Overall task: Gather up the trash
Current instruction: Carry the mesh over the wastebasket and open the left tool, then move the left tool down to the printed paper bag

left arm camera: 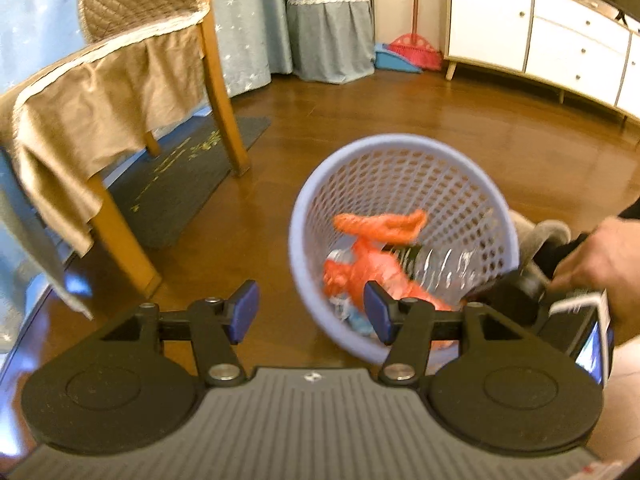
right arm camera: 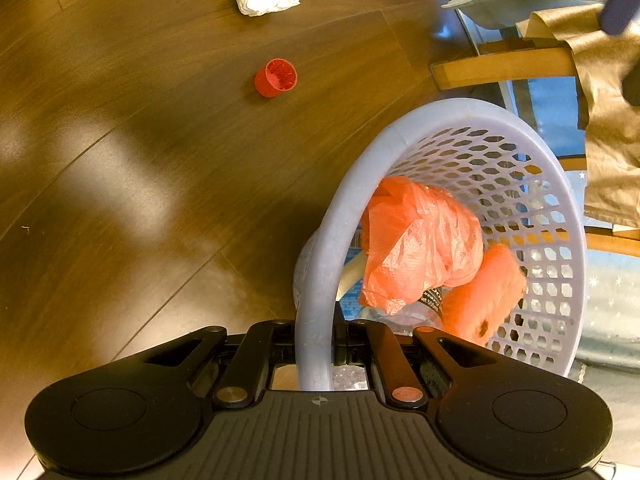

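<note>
My right claw (right arm camera: 316,354) is clamped on the rim of the lavender perforated plastic basket (right arm camera: 320,264), orange plastic bag (right arm camera: 416,240) inside. Left claw (left arm camera: 310,312) is half open, empty. Next I'd guess: red plastic cup (right arm camera: 276,78) on the floor at 11 o'clock.

This is a room in a home. The floor (left arm camera: 400,120) is brown wood. A wooden chair (left arm camera: 120,80) with a tan cloth cover stands on the left, and a dark mat (left arm camera: 188,176) lies under it. Long blue-grey curtains (left arm camera: 288,20) with little stars hang at the back. A white cabinet (left arm camera: 540,40) with drawers stands by the wall. A pink broom (left arm camera: 416,48) and a blue dustpan (left arm camera: 394,60) lean in the corner.
</note>
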`<state>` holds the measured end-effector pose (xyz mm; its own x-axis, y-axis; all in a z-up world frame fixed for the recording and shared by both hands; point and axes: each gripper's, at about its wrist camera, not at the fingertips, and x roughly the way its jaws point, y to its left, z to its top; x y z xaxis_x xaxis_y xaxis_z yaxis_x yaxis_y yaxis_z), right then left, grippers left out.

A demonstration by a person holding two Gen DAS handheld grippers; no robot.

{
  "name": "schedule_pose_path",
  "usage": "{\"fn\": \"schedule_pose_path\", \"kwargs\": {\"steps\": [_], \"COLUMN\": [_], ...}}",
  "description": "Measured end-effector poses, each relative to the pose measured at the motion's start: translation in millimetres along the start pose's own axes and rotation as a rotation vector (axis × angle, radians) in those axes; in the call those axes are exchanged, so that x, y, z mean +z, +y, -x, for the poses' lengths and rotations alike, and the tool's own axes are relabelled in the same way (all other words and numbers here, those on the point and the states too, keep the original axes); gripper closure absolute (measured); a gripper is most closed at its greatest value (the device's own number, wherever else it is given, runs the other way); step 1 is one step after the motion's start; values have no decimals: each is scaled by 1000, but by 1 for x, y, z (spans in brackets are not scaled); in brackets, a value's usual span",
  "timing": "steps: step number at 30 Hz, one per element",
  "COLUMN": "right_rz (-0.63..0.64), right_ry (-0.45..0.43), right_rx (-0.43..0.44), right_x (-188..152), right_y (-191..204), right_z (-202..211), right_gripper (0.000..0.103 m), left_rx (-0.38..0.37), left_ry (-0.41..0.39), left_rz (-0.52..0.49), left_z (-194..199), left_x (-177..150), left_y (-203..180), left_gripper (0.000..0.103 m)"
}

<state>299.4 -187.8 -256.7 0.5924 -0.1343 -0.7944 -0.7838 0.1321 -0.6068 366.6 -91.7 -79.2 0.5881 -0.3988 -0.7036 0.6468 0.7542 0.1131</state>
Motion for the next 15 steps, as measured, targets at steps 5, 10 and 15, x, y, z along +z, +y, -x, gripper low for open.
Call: {"fn": "schedule_pose_path", "kwargs": {"steps": [5, 10, 15], "right_rz": [4, 8, 7], "right_ry": [-1, 1, 3], "right_rx": [0, -1, 0], "right_x": [0, 0, -1], "right_y": [2, 2, 1], "right_z": [3, 3, 2], "right_gripper": [100, 100, 100], "left_rx": [20, 55, 89], "left_ry": [12, 33, 40], "left_rz": [-5, 37, 62], "left_z": [18, 32, 40], "left_x": [-13, -28, -40], "left_y": [8, 18, 27], "left_gripper": [50, 49, 47]}}
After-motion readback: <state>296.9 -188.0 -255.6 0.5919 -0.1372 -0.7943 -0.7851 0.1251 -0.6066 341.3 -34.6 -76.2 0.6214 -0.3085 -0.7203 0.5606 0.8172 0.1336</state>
